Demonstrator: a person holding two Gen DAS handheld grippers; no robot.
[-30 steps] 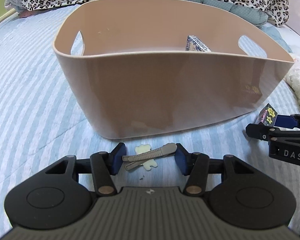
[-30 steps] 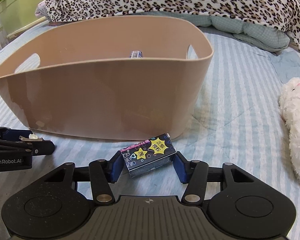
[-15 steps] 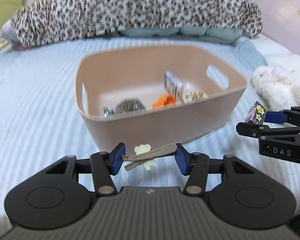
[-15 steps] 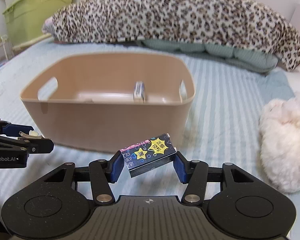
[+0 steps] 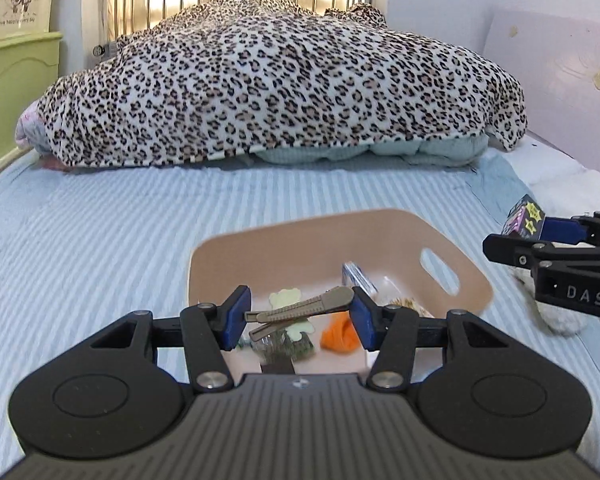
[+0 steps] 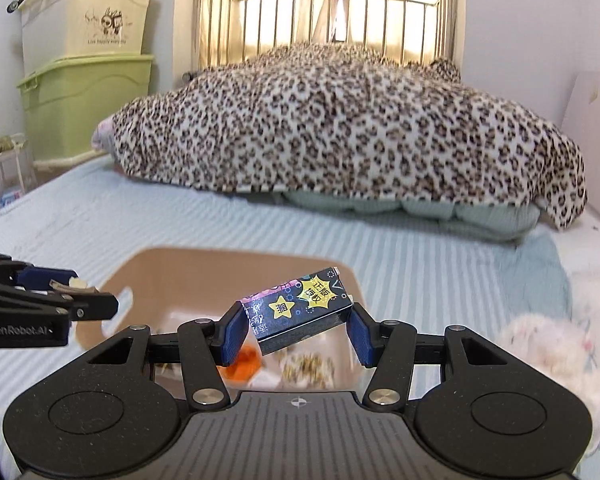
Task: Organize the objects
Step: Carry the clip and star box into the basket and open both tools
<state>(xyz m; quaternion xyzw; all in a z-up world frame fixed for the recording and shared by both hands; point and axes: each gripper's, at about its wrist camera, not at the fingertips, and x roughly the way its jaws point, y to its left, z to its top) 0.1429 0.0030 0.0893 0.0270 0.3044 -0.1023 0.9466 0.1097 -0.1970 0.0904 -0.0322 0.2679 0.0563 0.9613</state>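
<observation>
We've got both grippers loaded and held above the bin (image 5: 452, 276), which sits on the striped bed.

Left gripper (image 5: 298, 312): jaws pinching a hair clip (image 5: 300, 307) end to end, a pale bear decoration on it. The clip is thin, stiff and light, probably slick metal. Held by its tips like this it can pivot, so a grip across the flat middle would be safer. It looks low risk to drop into the bin.

Right gripper (image 6: 296, 326): jaws closed on a small box (image 6: 300, 306), dark print with yellow stars, tilted with its right end higher. It reads as light cardboard that will crush if squeezed hard. The long faces are the better hold.

Bin contents, as far as we can see: something orange (image 5: 338, 330), a blue-white packet (image 5: 358, 278), and a speckled item (image 6: 308, 366).

Hard to read:
- Both gripper bodies cover the bin's near wall and much of its floor.
- Motion blur smears the bin contents, so we can't identify them.
- The white plush (image 6: 556, 364) beside the bin is cut off at the frame edge.
- We can't tell how high above the rim either item sits.
</observation>
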